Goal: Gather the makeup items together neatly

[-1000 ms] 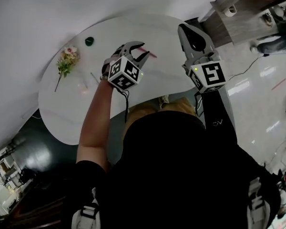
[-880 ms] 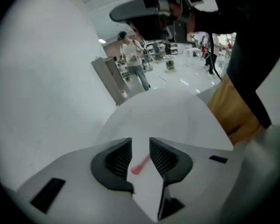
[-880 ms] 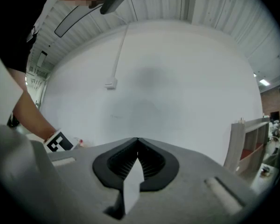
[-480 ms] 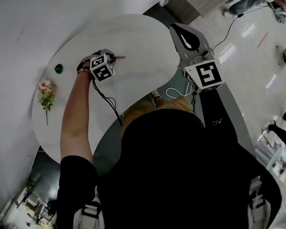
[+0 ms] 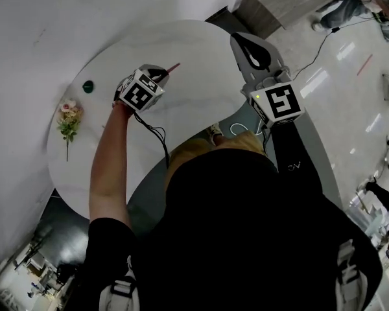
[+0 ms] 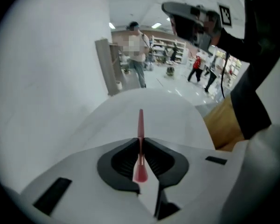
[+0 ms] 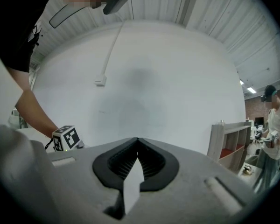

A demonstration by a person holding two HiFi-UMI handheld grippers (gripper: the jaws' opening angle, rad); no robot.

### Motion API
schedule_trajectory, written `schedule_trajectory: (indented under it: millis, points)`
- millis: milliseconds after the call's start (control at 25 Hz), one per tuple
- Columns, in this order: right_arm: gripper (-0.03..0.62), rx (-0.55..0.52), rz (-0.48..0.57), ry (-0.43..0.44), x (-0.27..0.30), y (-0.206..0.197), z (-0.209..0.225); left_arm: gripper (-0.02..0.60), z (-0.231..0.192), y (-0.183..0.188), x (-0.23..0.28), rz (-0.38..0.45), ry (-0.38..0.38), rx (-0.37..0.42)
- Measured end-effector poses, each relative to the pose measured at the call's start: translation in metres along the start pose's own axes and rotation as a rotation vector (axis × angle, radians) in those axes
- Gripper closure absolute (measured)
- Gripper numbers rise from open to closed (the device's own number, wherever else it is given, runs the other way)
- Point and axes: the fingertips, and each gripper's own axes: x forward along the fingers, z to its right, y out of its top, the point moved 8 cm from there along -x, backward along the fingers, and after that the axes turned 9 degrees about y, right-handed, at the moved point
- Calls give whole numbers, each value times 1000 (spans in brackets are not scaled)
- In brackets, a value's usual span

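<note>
Closing left gripper point(image 5: 162, 74) clamps pink stick point(image 6: 140, 122) (kind unclear).

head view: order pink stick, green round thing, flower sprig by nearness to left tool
1. Pink stick, in the left tool, whose jaws have just been closing on it.
2. Green round thing, to its left.
3. Flower sprig, farthest left.

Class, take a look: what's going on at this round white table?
A person works at a white round table with a tool in each hand. The left tool has just been closing and pinches a slim pink stick, apparently a makeup item, at the tabletop. The right tool is shut and empty, held up at the table's right side. A flower sprig and a small dark green item lie apart from it on the left.
</note>
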Motion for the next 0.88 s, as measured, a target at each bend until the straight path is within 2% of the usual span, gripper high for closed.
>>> schedule_trajectory:
  millis: [280, 400, 560, 760, 880]
  points:
    - [589, 14, 94, 142, 37, 17, -25, 537, -3, 16, -102, 300, 280, -434]
    - [589, 10, 140, 226, 52, 24, -40, 537, 5, 9, -138, 411, 399, -579]
    - [589, 23, 182, 319, 73, 37, -61, 537, 11, 0, -180, 488, 552, -670]
    - [589, 39, 197, 414, 101, 52, -88, 537, 23, -13, -232, 635, 725, -824]
    - [589, 47, 187, 471, 116, 51, -102, 536, 25, -26, -236, 634, 772, -871]
